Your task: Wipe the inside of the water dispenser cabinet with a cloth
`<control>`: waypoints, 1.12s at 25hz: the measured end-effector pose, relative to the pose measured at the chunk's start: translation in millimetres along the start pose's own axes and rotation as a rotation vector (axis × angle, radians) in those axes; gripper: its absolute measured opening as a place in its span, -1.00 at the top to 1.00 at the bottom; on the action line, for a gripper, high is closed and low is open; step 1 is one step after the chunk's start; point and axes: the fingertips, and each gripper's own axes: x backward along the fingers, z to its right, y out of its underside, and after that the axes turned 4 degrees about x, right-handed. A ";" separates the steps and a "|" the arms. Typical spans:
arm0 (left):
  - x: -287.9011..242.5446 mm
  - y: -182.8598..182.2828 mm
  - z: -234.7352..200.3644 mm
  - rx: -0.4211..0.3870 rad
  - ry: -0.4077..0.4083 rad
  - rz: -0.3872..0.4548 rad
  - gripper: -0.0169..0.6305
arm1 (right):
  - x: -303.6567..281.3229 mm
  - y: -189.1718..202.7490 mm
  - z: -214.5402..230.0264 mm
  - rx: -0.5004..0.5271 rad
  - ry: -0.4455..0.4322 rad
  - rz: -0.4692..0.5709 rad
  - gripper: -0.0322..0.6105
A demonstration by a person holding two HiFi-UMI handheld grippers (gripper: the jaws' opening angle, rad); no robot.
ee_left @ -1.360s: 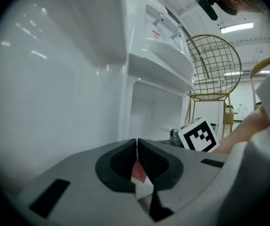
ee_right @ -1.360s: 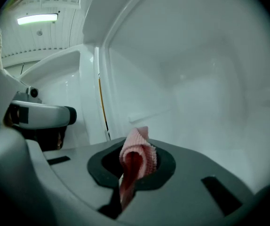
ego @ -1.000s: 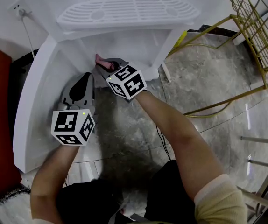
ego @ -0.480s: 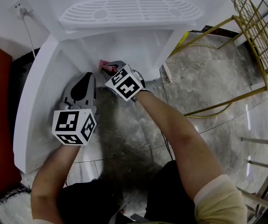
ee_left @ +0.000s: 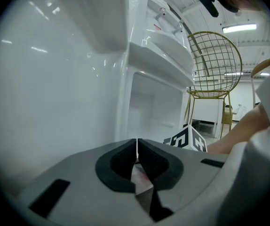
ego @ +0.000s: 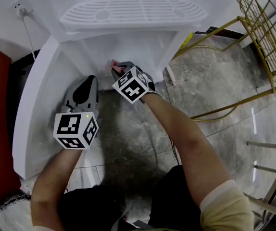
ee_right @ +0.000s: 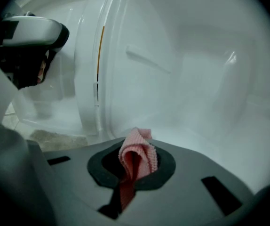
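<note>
White water dispenser (ego: 133, 11) at 12 o'clock in head view; cabinet (ego: 128, 44) beneath it stands open. Door (ego: 34, 114) swung out toward 9 o'clock. Gold wire chair (ego: 265, 32) at 2 o'clock. Left gripper (ego: 87, 81) just beside door, jaws closed pad to pad, apparently empty. Right gripper (ee_right: 136, 166) in cabinet mouth, jaws clamped on folded pink cloth (ee_right: 137, 152), low inside cabinet.

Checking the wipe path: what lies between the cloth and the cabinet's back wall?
Only bare white cabinet floor beyond the cloth, shown in the right gripper view.
</note>
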 end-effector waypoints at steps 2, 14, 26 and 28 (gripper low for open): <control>0.3 0.8 0.9 -0.002 0.002 -0.002 0.94 | 3.0 5.3 6.8 0.025 0.032 -0.019 0.82; -2.8 2.4 7.7 -0.003 0.001 -0.014 0.94 | 20.5 29.9 33.0 0.090 0.165 -0.119 0.82; -6.8 4.8 13.5 -0.009 -0.003 -0.026 0.94 | 38.3 45.4 48.0 0.065 0.223 -0.168 0.82; -7.5 5.4 15.4 -0.012 0.000 -0.029 0.94 | 42.1 51.1 51.3 0.067 0.239 -0.193 0.82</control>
